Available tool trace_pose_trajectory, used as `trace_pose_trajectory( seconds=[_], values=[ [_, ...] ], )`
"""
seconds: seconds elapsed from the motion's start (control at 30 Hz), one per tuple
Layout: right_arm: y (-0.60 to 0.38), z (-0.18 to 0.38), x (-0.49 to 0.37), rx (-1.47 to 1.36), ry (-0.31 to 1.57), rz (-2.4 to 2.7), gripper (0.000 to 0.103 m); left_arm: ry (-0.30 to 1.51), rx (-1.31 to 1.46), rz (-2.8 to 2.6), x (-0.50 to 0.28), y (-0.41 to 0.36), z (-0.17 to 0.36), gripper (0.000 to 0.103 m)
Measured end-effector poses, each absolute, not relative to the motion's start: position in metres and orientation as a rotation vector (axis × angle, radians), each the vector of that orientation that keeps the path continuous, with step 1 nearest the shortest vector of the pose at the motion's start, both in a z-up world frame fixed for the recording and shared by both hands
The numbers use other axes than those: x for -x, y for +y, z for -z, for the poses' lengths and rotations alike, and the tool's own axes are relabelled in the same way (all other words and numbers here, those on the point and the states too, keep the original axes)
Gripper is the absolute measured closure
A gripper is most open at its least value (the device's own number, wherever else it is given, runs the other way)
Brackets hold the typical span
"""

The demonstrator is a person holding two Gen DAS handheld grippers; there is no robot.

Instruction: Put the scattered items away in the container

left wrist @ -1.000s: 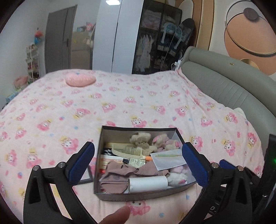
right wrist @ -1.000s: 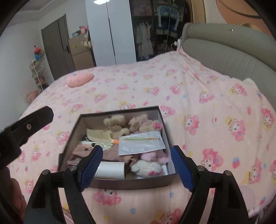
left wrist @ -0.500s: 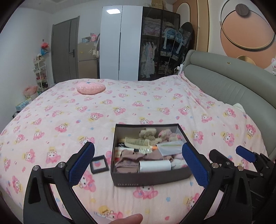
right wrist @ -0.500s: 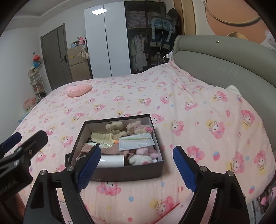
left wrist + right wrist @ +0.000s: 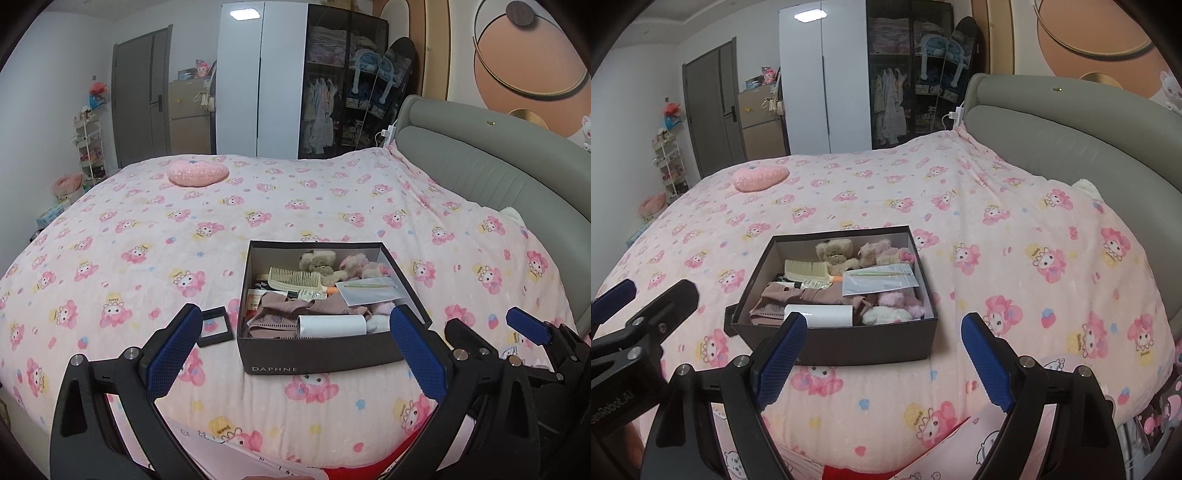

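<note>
A dark box (image 5: 317, 356) marked DAPHNE sits on the pink bed; it also shows in the right wrist view (image 5: 864, 345). It holds a comb (image 5: 293, 278), plush toys (image 5: 321, 260), a clear bag (image 5: 369, 291), brown cloth (image 5: 284, 314) and a white roll (image 5: 330, 326). A small black square case (image 5: 214, 326) lies on the blanket just left of the box. My left gripper (image 5: 295, 349) is open and empty, held back from the box. My right gripper (image 5: 882, 354) is open and empty, also back from it.
A pink heart cushion (image 5: 197, 172) lies at the far side of the bed. The grey headboard (image 5: 491, 173) runs along the right. A wardrobe (image 5: 258, 81) and a door (image 5: 142, 96) stand behind. The right gripper shows at the left wrist view's right edge (image 5: 532, 339).
Both grippers have pulled back and up from the box, which now looks smaller. The black square case left of the box has come into view.
</note>
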State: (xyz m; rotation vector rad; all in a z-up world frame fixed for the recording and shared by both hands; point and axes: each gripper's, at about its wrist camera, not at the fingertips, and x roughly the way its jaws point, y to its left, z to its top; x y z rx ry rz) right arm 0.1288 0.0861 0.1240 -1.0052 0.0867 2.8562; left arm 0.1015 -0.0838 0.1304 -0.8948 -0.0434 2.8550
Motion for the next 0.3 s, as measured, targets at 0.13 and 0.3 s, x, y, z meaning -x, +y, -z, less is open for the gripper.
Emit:
trace_pose_trajectory(
  seconds=[0.13, 0.3],
  values=[
    [0.0813, -0.1251, -0.1308, 0.994, 0.060, -2.865, 0.018, -0.044, 0.896, -2.854, -0.1025, -0.0832, -0.1309, 0.001],
    [0.0839, -0.1235, -0.1283, 1.001, 0.069, -2.851, 0.018, -0.052, 0.900, -2.857, -0.1022, -0.0864, -0.1304, 0.001]
  ],
)
